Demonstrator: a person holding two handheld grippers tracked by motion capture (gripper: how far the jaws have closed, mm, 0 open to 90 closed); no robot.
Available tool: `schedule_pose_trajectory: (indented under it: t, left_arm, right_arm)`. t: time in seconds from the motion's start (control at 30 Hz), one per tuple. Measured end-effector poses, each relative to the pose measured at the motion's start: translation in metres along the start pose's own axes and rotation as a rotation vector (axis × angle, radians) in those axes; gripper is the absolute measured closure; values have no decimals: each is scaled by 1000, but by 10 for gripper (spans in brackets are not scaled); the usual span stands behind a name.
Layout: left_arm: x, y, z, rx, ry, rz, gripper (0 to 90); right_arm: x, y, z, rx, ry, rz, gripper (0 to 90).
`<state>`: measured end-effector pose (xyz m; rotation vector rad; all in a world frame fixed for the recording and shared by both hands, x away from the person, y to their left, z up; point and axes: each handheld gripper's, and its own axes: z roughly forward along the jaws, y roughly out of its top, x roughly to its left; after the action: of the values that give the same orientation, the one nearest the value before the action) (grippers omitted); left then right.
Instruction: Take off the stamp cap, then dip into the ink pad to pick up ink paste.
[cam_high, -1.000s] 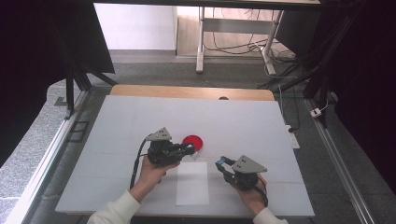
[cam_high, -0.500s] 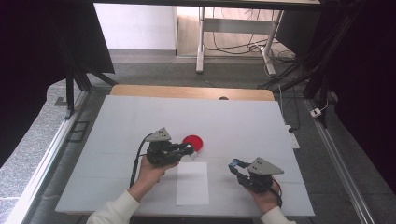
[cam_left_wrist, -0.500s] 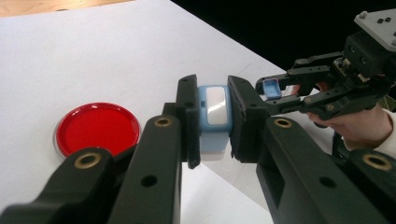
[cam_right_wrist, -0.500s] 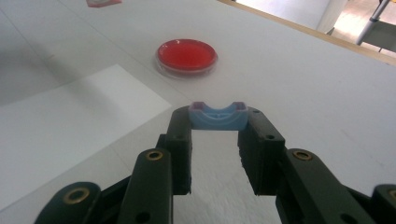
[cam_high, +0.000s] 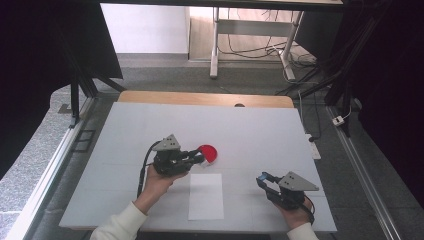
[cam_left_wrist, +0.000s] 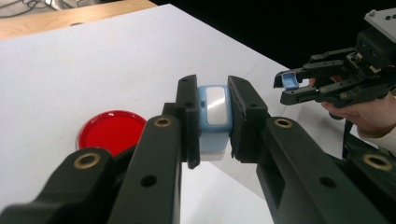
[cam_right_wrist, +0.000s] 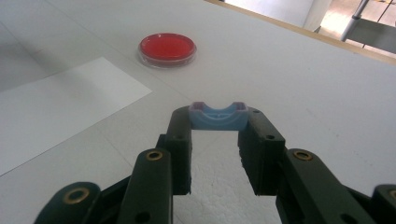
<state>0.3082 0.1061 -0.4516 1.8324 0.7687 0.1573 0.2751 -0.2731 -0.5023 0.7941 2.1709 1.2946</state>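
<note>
Rounded pale-blue plastic block (cam_left_wrist: 214, 122), glossy round red dish (cam_left_wrist: 112, 131), matte white table (cam_high: 260, 130).

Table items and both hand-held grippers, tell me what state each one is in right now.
Left hand-held gripper: shut on the blue and white block, held above the table.
Blue and white block: clamped upright between the jaws.
Right hand-held gripper: shut on the blue cap.
Blue cap: pinched at the jaw tips, hollow side up.
Red dish: lying flat on the table, untouched.
White sheet: lying flat, nothing on it.

bright, even light; dark surroundings
</note>
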Motion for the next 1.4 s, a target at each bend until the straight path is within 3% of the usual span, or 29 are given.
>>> schedule_pose_trajectory:
  t: [0.27, 0.63, 1.13, 1.4]
  left_arm:
    - [-2, 7, -3, 3, 8, 37, 751]
    - [2, 10, 0, 10, 18, 43, 751]
    - [19, 26, 24, 29, 26, 50, 751]
    - [28, 20, 38, 68, 45, 30, 750]
  right_arm:
    - [0, 1, 1, 1, 1, -5, 655]
    - [0, 1, 3, 5, -2, -16, 655]
    - [-1, 1, 5, 12, -12, -17, 654]
    - [-1, 1, 6, 12, -11, -21, 654]
